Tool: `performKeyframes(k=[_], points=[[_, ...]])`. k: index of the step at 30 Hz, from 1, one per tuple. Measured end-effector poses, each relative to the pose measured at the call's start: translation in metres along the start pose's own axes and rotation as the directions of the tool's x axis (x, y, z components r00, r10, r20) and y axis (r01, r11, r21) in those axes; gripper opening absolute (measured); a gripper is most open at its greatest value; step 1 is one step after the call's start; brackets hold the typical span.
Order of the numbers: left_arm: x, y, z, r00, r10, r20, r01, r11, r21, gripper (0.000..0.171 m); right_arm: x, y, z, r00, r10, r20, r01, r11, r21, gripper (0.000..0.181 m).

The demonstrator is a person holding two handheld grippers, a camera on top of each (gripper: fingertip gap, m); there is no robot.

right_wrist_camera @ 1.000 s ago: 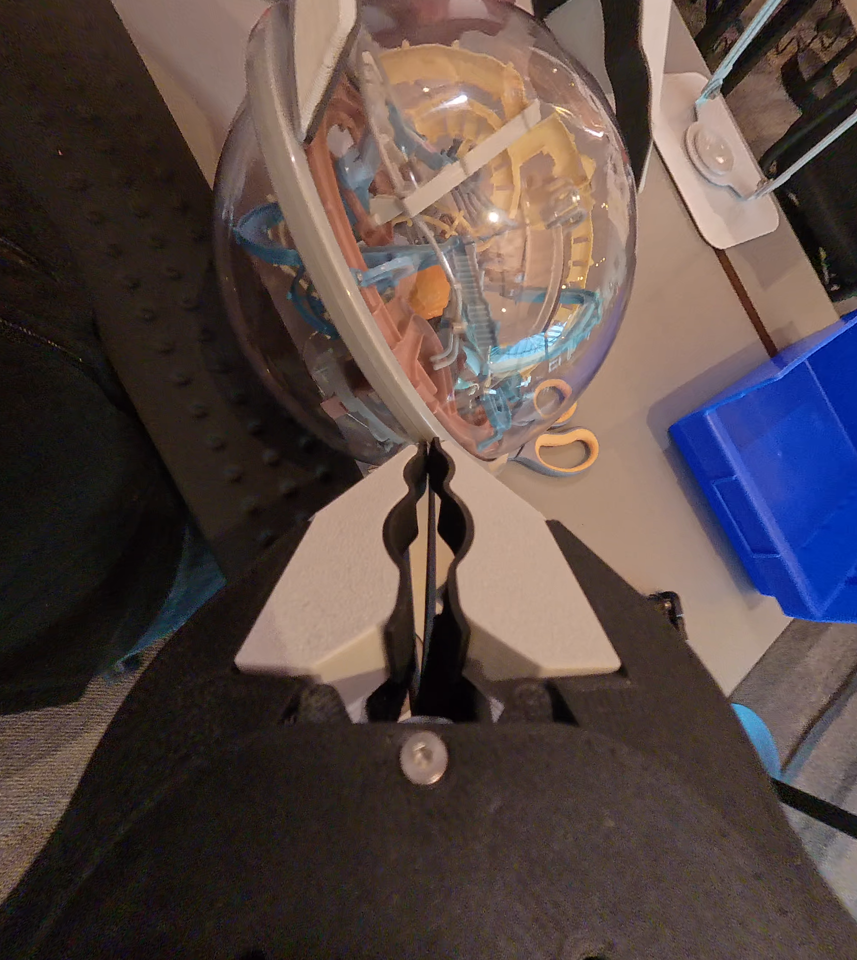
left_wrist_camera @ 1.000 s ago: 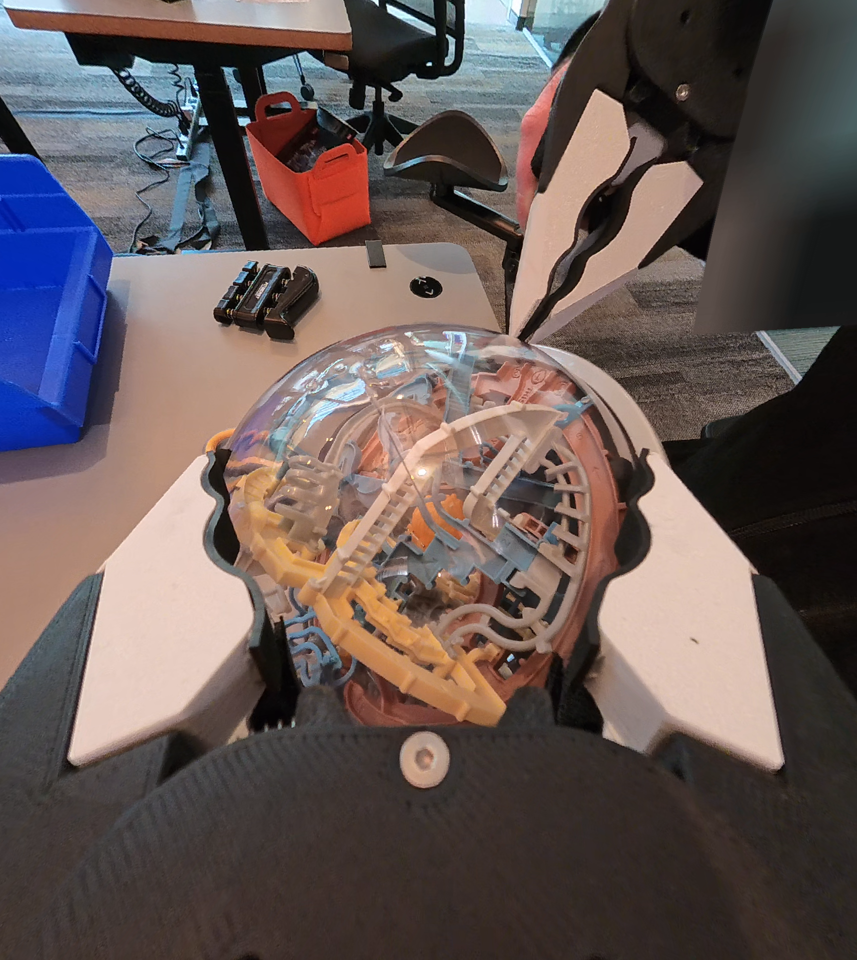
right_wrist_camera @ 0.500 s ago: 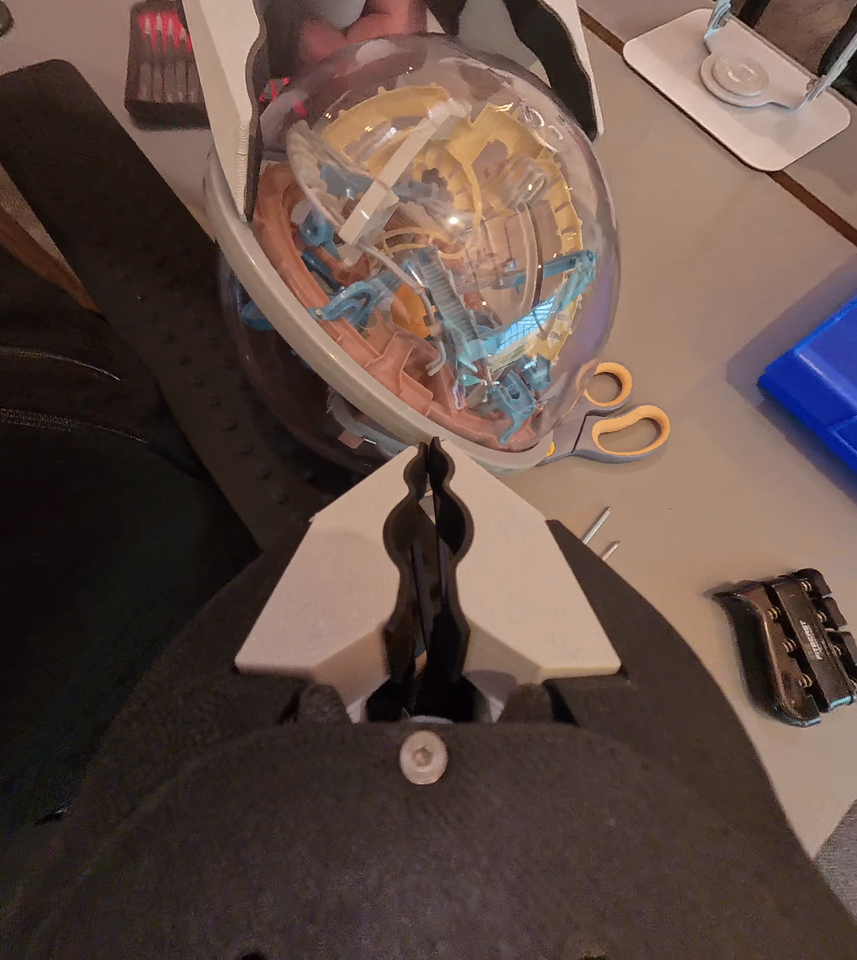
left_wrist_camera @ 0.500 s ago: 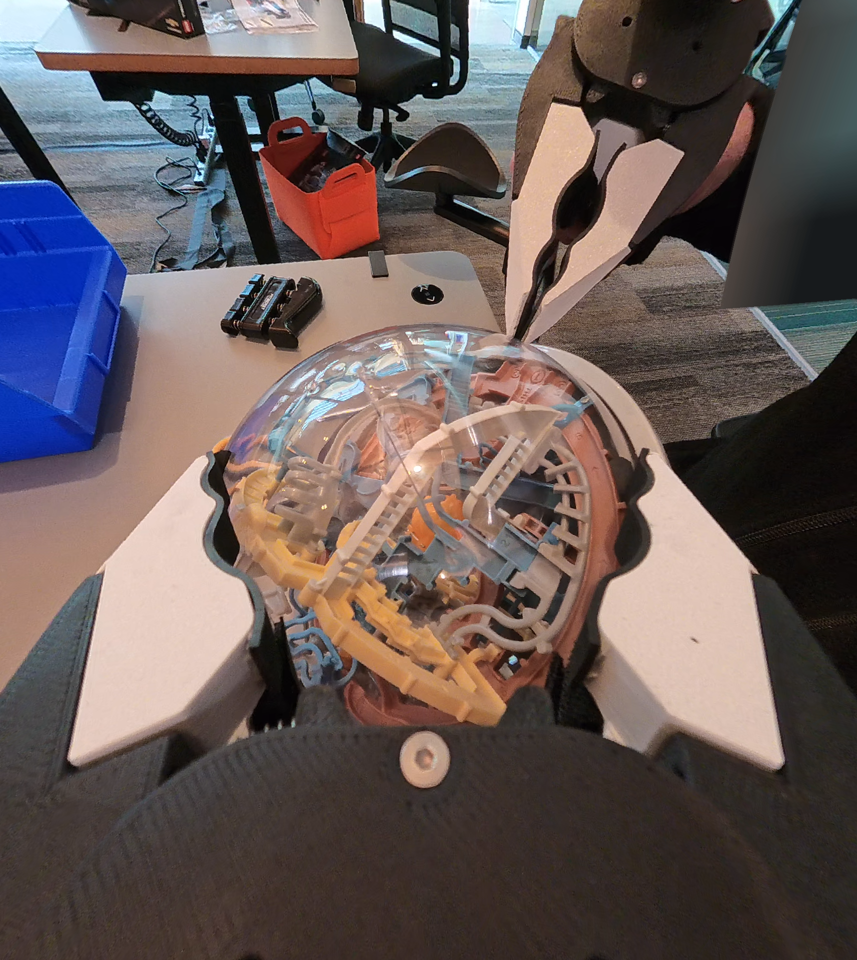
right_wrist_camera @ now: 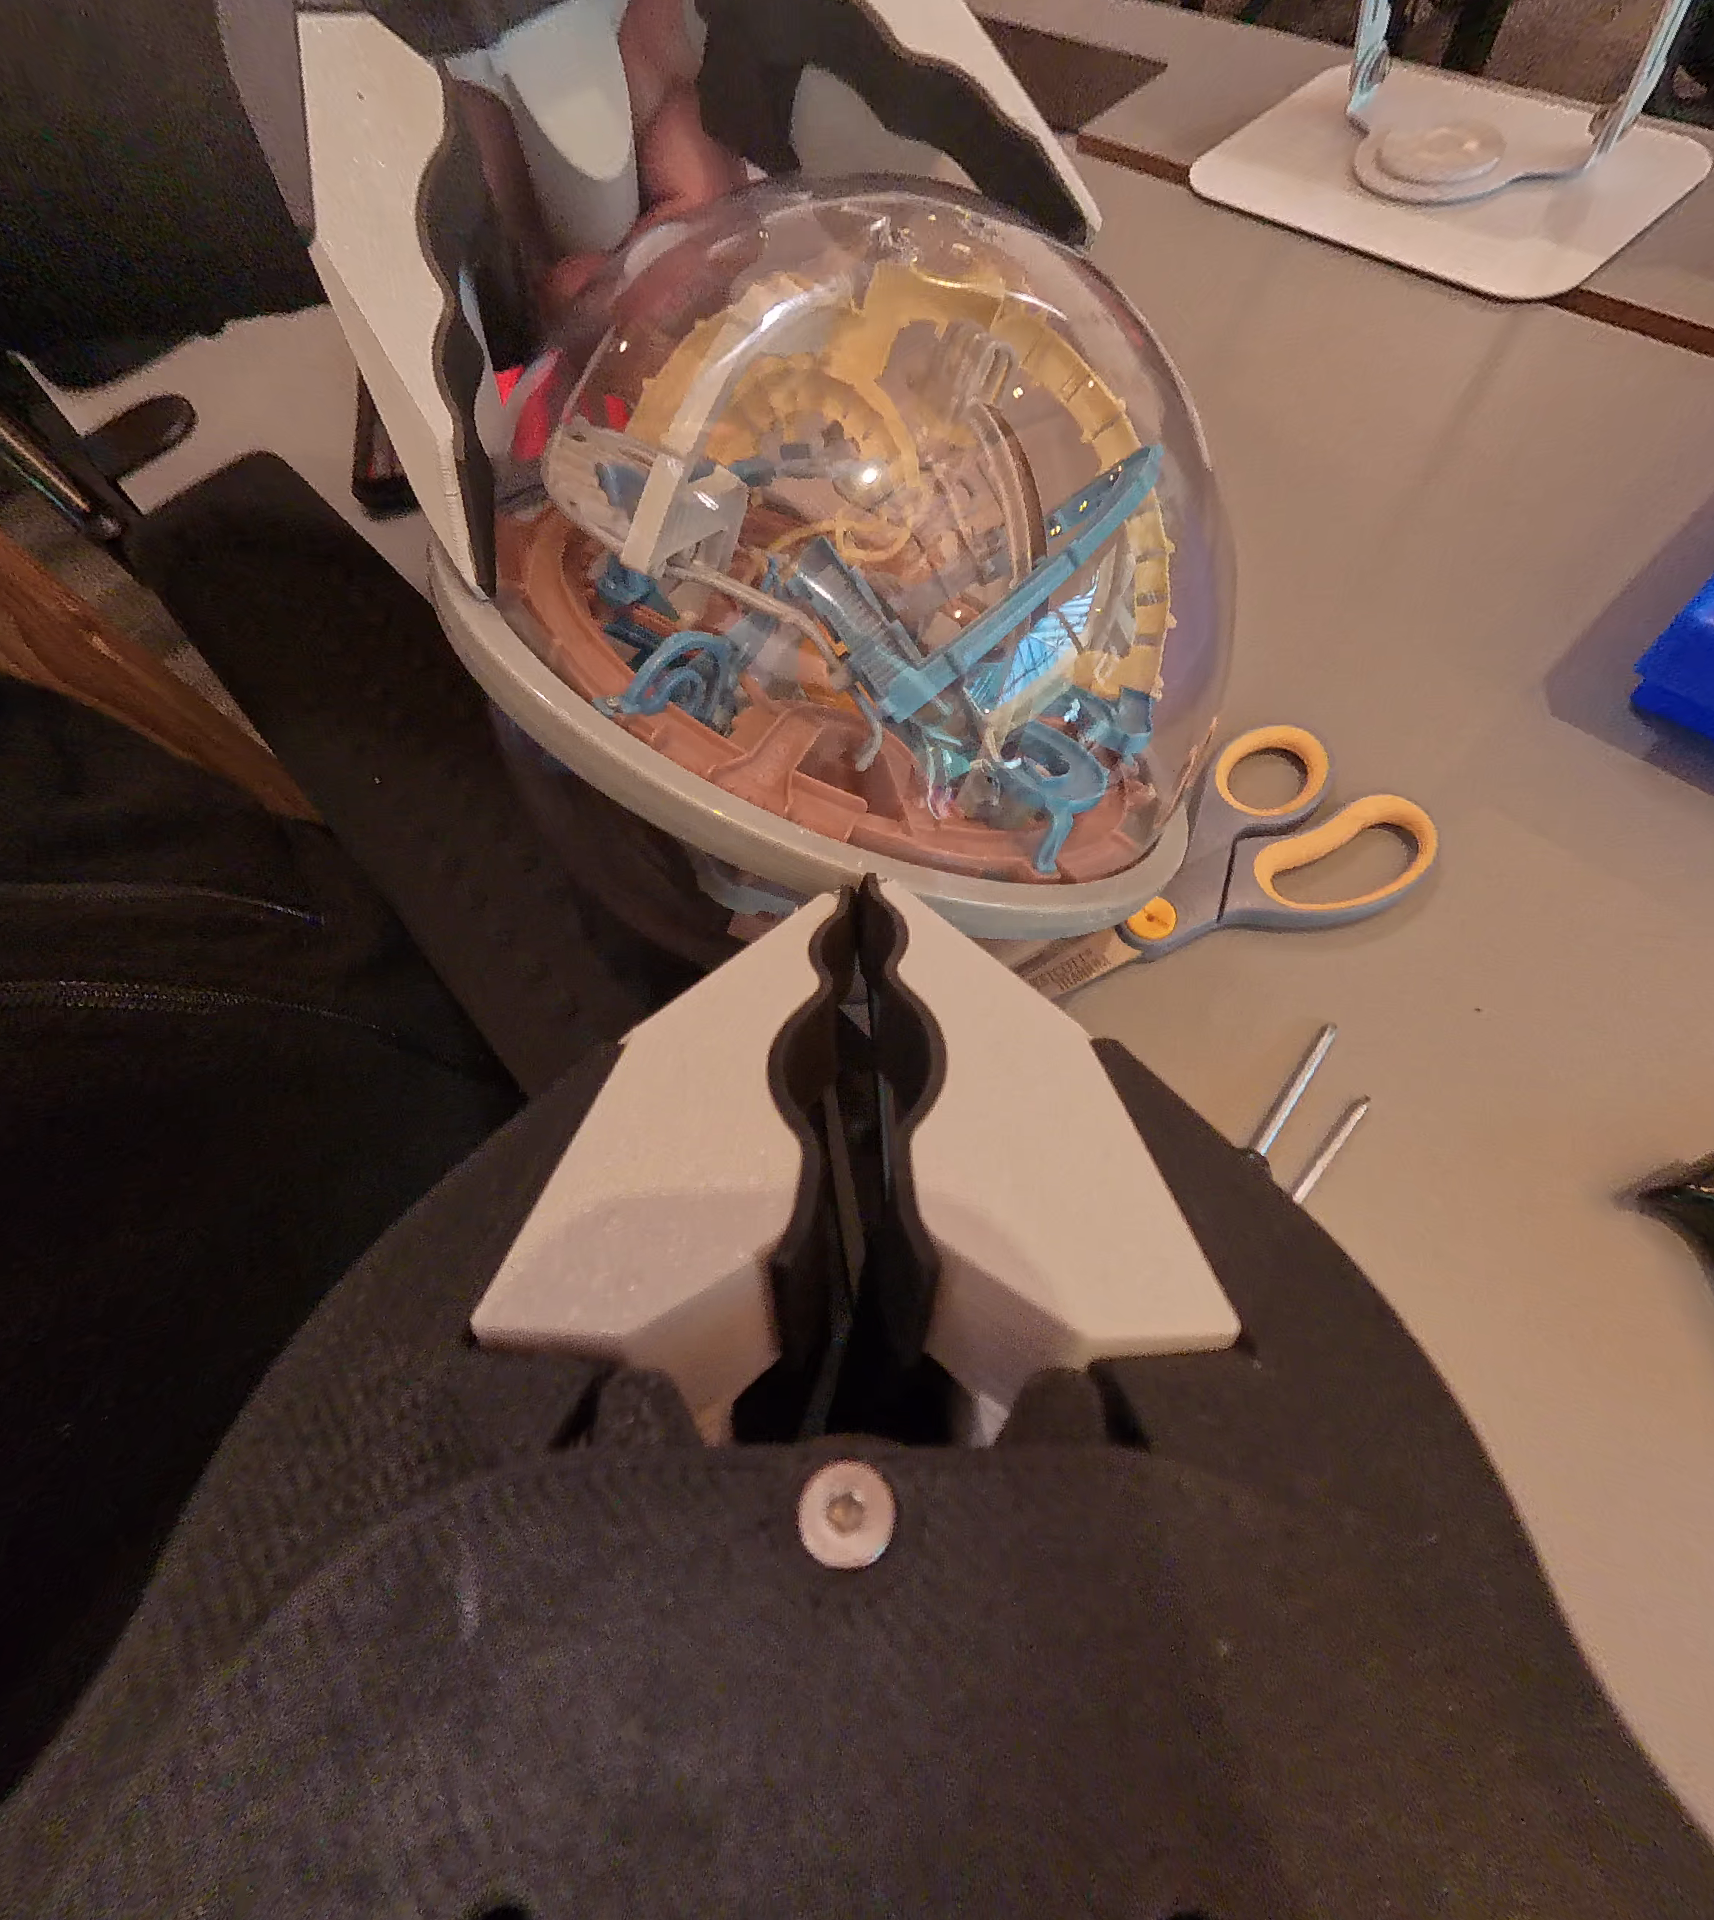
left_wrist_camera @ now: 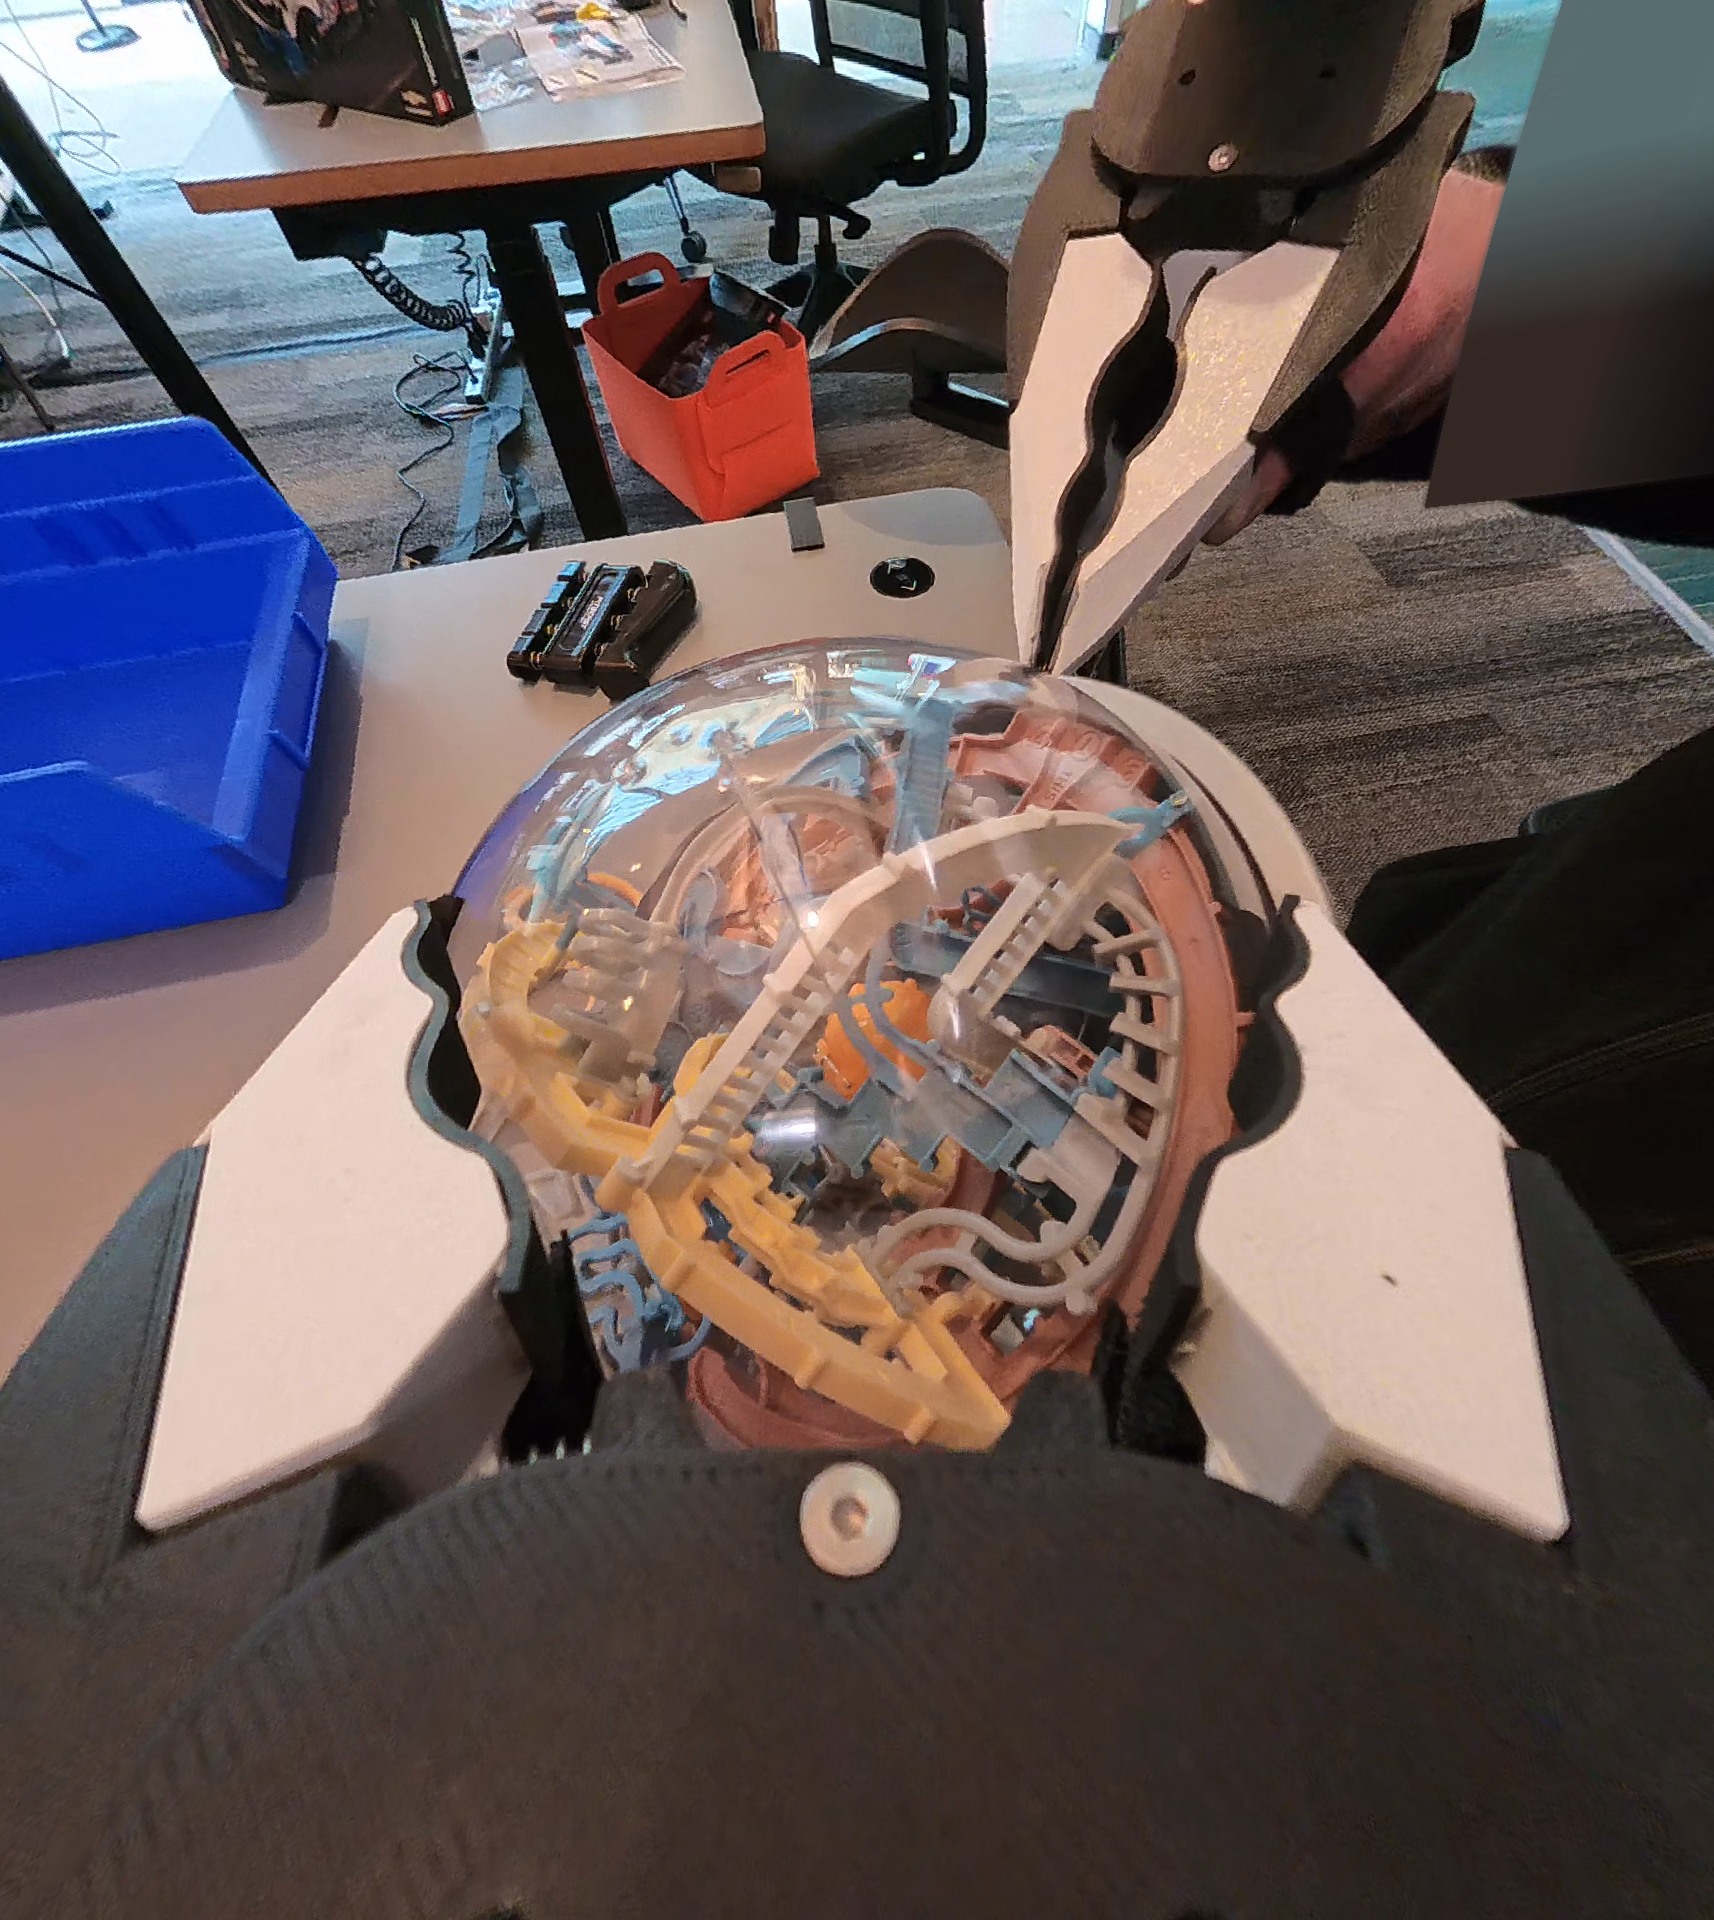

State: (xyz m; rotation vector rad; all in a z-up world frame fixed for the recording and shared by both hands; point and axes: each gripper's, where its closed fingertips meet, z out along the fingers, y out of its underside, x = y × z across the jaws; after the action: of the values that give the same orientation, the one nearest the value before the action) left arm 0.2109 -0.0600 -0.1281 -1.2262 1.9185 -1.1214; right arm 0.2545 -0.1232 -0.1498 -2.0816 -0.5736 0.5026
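A clear plastic maze ball (left_wrist_camera: 832, 1039) with yellow, blue, white and brown tracks inside and a grey rim band sits between the fingers of my left gripper (left_wrist_camera: 853, 914), which is shut on it and holds it above the grey table (left_wrist_camera: 157, 1039). My right gripper (right_wrist_camera: 858, 894) is shut, its tips touching the ball's grey rim (right_wrist_camera: 1040, 894); I cannot tell whether it pinches the rim. In the left wrist view the right gripper (left_wrist_camera: 1050, 649) comes down onto the far side of the ball. The right wrist view shows the ball (right_wrist_camera: 884, 571) tilted, with the left gripper (right_wrist_camera: 780, 405) behind it.
A blue bin (left_wrist_camera: 84, 707) stands at the left. A black hand-grip tool (left_wrist_camera: 604, 623), orange-handled scissors (right_wrist_camera: 1320, 831), two metal pins (right_wrist_camera: 1300, 1101) and a white stand base (right_wrist_camera: 1445, 177) lie on the table. A black mat (right_wrist_camera: 333, 675) is under the ball. An orange bag (left_wrist_camera: 707, 405) stands on the floor. There is about 10 centimetres between the tips of the two grippers.
The ball has tilted, so its rim runs nearer level in the right wrist view. The right gripper has swung up and around while its tips stayed at the rim. The left gripper's grip is unchanged.
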Motion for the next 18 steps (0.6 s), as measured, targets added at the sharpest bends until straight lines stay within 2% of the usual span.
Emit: performKeyframes(k=[3, 8, 12, 18], points=[[-0.012, 0.003, -0.005, 1.000, 0.014, 0.002, -0.014, 1.000, -0.022, 0.144, 0.003, -0.006, 0.008, 0.999, -0.028, -0.016, 0.028, 0.999, 0.016, 0.000], [-0.032, 0.001, -0.017, 0.998, -0.069, 0.007, 0.069, 0.997, 0.025, 0.133, 0.015, -0.016, 0.012, 0.996, -0.072, -0.061, 0.075, 0.995, 0.064, 0.000], [-0.037, -0.001, -0.023, 0.998, -0.039, 0.046, 0.038, 0.999, 0.005, 0.127, 0.017, -0.018, 0.008, 0.999, -0.034, -0.030, 0.038, 0.991, 0.131, 0.000], [-0.040, -0.004, -0.027, 0.997, -0.016, 0.078, 0.020, 0.999, -0.041, 0.120, 0.009, -0.031, 0.004, 0.995, -0.077, -0.059, 0.088, 0.975, 0.203, 0.000]])
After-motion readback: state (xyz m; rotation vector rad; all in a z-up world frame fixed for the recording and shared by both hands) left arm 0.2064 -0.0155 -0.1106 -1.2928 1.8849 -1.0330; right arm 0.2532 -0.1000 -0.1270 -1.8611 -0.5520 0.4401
